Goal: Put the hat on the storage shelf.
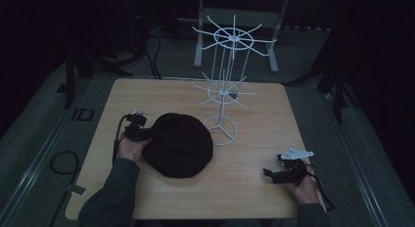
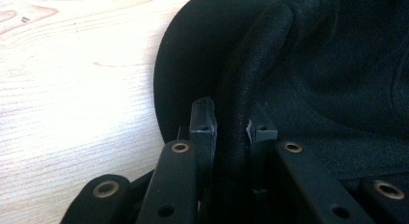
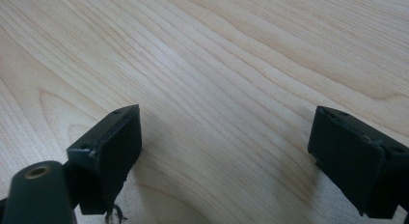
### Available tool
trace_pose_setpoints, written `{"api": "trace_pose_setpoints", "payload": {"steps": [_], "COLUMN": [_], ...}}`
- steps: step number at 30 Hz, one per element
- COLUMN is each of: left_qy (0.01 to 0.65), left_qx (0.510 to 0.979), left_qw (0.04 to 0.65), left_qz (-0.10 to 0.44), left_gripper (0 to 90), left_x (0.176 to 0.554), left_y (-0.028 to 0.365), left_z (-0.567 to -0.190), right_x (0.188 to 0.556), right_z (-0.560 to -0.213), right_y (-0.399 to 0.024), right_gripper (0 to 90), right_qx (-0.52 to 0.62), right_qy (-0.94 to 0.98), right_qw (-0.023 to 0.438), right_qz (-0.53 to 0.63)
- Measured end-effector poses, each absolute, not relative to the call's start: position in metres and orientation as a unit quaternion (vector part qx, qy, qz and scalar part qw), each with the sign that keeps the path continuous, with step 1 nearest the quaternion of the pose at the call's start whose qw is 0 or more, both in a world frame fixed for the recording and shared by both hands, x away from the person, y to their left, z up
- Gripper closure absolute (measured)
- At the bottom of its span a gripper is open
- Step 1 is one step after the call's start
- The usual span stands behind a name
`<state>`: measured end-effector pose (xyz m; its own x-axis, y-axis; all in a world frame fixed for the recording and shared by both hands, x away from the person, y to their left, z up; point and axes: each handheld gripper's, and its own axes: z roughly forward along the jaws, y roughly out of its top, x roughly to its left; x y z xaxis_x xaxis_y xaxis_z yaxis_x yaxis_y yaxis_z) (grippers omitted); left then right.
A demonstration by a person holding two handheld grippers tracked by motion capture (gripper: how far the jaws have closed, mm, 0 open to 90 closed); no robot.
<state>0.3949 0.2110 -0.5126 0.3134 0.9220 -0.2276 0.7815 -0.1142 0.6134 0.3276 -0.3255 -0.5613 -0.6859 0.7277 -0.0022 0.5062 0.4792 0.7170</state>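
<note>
On the table: a round black fabric hat point(image 1: 178, 145) is lying flat on the light wooden tabletop point(image 1: 244, 188), left of centre and well clear of the edges.
Left gripper: the black two-jaw left gripper point(image 1: 145, 134) is reaching in at the hat's left edge; in the left gripper view point(image 2: 231, 130) its jaws are pressing close on either side of the hat's thick rolled rim point(image 2: 236, 113), pinching it between them.
Right gripper: the black right gripper point(image 1: 272, 175) with a grey three-cornered plate on top is sitting near the table's right front corner, well apart from the hat; in the right gripper view point(image 3: 224, 147) its jaws are standing wide with bare wood between them.
Behind the hat: a white wire two-tier display stand point(image 1: 229, 65) is standing upright, its ring base just beside the hat's right side.
</note>
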Motion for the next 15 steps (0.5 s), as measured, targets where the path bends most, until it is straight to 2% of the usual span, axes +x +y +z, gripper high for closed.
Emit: {"api": "trace_pose_setpoints", "payload": {"steps": [15], "left_qy": [0.586], "left_qx": [0.702], "left_qw": [0.394], "left_qz": [0.089], "left_gripper": [79.2], "left_x": [0.387], "left_y": [0.231], "left_z": [-0.490], "right_x": [0.328], "right_z": [-0.561], "right_y": [-0.326], "right_gripper": [11.6], "right_qx": [0.365], "right_qy": [0.846], "right_qw": [0.155], "right_qz": [0.357]}}
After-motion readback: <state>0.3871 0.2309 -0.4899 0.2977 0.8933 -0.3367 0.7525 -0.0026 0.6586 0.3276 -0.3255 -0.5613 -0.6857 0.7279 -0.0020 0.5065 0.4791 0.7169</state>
